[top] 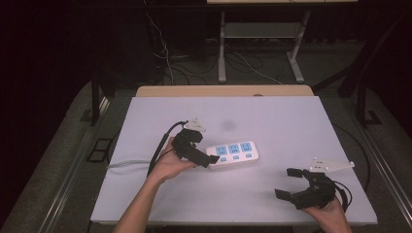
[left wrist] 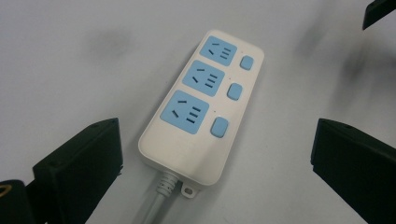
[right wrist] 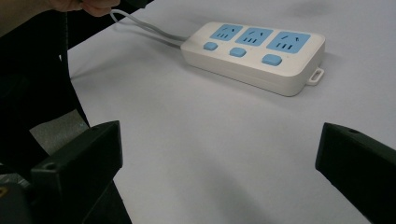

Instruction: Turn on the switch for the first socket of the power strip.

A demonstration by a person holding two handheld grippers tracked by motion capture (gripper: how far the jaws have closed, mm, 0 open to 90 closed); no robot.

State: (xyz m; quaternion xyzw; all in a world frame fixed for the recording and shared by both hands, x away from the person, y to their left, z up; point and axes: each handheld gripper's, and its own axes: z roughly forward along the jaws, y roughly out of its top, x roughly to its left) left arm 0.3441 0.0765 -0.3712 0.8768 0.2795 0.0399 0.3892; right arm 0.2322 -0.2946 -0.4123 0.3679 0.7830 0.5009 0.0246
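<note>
A white power strip (top: 233, 153) with three blue sockets and three blue switches lies flat in the middle of the white table (top: 272, 121). Its grey cord (top: 126, 164) runs off to the left. My left gripper (top: 203, 148) is open at the strip's cord end, one jaw on each side of it and not touching. In the left gripper view the power strip (left wrist: 201, 112) lies between the wide-apart jaws of the left gripper (left wrist: 215, 135). My right gripper (top: 285, 182) is open near the front right, apart from the strip. Its own view shows the power strip (right wrist: 254, 49) ahead of the right gripper (right wrist: 219, 140).
The table's front edge (top: 218, 222) runs close to both hands. Beyond the far edge a wooden board (top: 223, 91) sits, then a metal stand (top: 222, 48) and loose cables on the dark floor. The cord (right wrist: 149, 30) leads toward a hand (right wrist: 88, 5) at the upper left.
</note>
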